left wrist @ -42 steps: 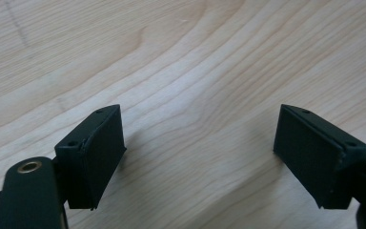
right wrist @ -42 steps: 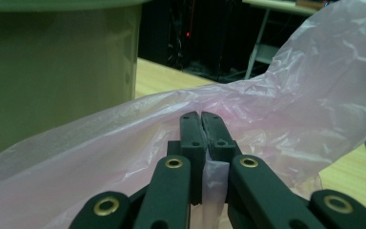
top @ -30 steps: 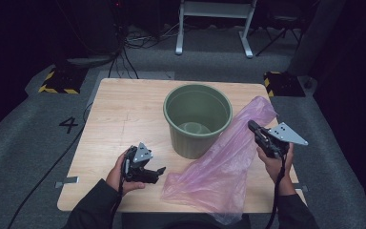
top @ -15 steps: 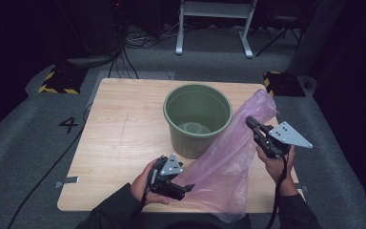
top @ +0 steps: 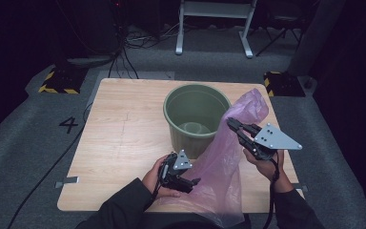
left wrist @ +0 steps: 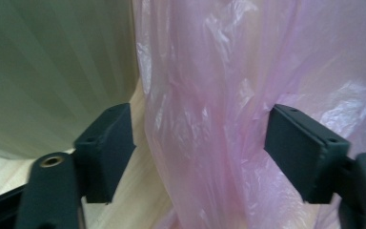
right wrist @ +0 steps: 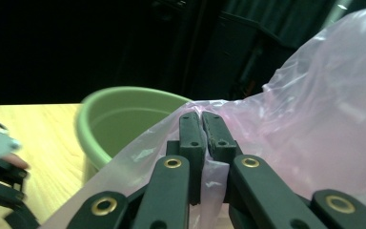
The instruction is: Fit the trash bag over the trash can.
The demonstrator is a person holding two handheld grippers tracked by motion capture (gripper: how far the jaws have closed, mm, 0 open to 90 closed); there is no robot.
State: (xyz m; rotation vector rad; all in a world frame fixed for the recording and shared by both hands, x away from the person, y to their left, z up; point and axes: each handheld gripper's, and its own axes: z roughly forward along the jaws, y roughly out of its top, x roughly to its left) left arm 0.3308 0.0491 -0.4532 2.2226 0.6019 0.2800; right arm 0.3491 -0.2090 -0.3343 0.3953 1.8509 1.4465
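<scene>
A pink plastic bag (top: 224, 162) hangs from the green bucket's side down to the table's front edge. My right gripper (top: 232, 125) is shut on the bag's upper edge (right wrist: 228, 107), holding it up beside the green bucket (top: 198, 119). The bucket's rim (right wrist: 124, 93) sits just behind its jaws. My left gripper (top: 194, 182) is open low at the bag's left side. In the left gripper view the pink film (left wrist: 209, 119) lies between the two spread pads (left wrist: 107, 148), with the bucket's wall (left wrist: 52, 62) at the left.
The wooden table (top: 119, 129) lies bare left of the bucket. Grey floor with a painted 4 (top: 68, 125) and cables surrounds it. A white frame (top: 214, 19) stands beyond the far edge, and yellow-black blocks (top: 56, 81) flank the table's far corners.
My left gripper has moved right along the front of the table up to the bag, its jaws now around the film. My right gripper has lifted the bag's edge slightly.
</scene>
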